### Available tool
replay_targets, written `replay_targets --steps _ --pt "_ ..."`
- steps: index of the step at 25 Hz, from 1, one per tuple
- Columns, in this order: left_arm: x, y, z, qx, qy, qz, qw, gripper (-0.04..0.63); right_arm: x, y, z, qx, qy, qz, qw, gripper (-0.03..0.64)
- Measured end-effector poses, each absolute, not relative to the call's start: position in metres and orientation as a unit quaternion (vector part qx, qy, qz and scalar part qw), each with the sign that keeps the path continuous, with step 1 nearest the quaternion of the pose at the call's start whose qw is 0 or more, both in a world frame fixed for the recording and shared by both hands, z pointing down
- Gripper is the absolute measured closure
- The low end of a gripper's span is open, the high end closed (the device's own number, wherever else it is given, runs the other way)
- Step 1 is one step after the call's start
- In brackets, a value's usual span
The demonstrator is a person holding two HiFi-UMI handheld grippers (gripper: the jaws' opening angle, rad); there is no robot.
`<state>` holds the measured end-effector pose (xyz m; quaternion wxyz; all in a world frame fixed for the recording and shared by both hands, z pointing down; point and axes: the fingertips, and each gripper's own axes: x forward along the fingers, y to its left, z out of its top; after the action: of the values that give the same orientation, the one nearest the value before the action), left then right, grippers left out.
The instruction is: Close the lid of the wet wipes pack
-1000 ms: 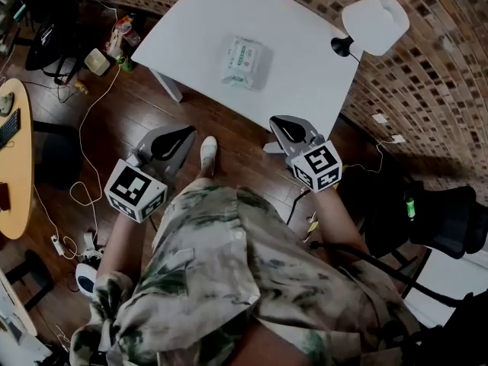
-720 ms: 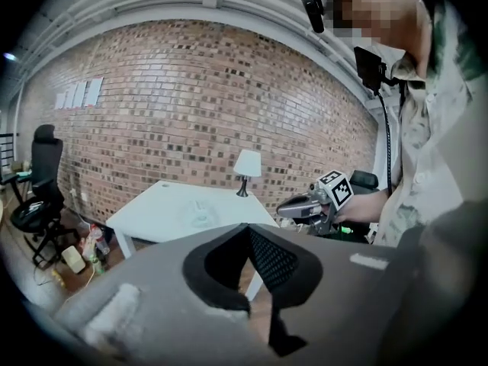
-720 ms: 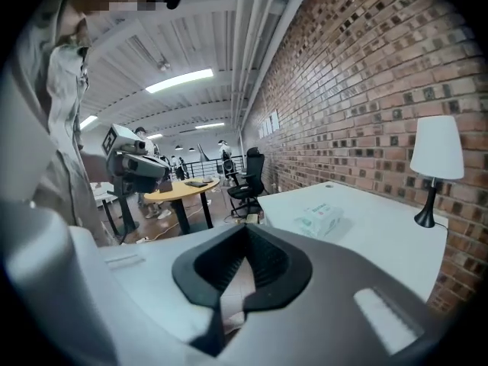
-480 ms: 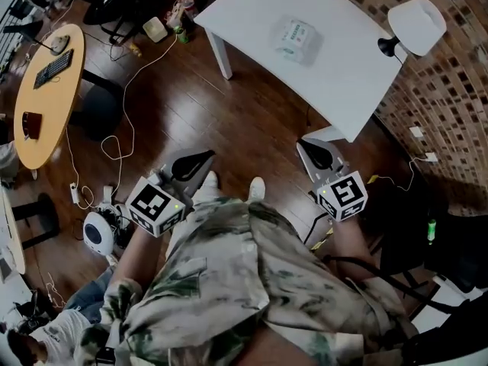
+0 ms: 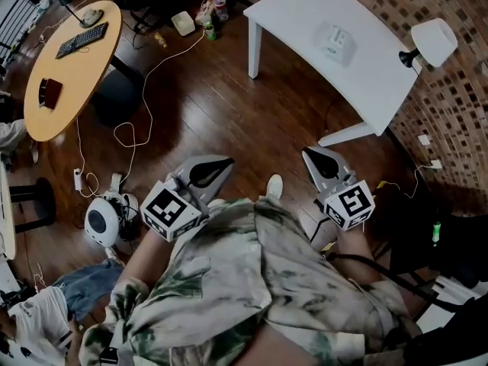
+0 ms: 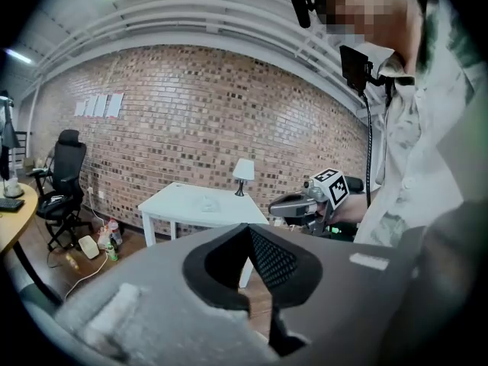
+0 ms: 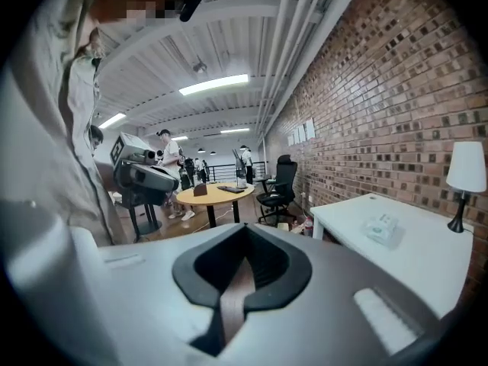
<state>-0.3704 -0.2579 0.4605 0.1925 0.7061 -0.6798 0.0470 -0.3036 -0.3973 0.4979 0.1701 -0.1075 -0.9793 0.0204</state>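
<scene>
Left gripper (image 5: 223,163) and right gripper (image 5: 311,155) hung well apart from the wet wipes pack (image 5: 336,40)
Both had fingers pressed together, empty; the pack lay on the white tabletop (image 5: 293,10)

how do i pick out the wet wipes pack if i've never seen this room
Find the white table against the brick wall. The wet wipes pack lies flat on its top, towards the end with the white-shaded lamp. It is a small pale packet, low and flat, while the lamp stands tall.
</scene>
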Motion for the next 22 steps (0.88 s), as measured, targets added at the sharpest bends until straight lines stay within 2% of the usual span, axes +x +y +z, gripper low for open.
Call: replay_targets --steps 9,16,22 --pt "-0.368 -0.123 0.474 0.740 -0.646 0.023 0.186 0.594 -0.278 -0.251 0.472 -0.051 -0.984 0.017 0.169 0.614" --pt "-0.345 -0.095 0.458 0.771 -0.618 0.010 0.157 0.594 -0.241 -0.201 0.445 -0.020 -0.984 -0.005 0.179 0.614" --pt "-0.317 -0.079 0.461 0.791 -0.589 0.009 0.165 0.594 -0.214 -0.172 0.437 -0.006 -0.983 -0.024 0.184 0.614"
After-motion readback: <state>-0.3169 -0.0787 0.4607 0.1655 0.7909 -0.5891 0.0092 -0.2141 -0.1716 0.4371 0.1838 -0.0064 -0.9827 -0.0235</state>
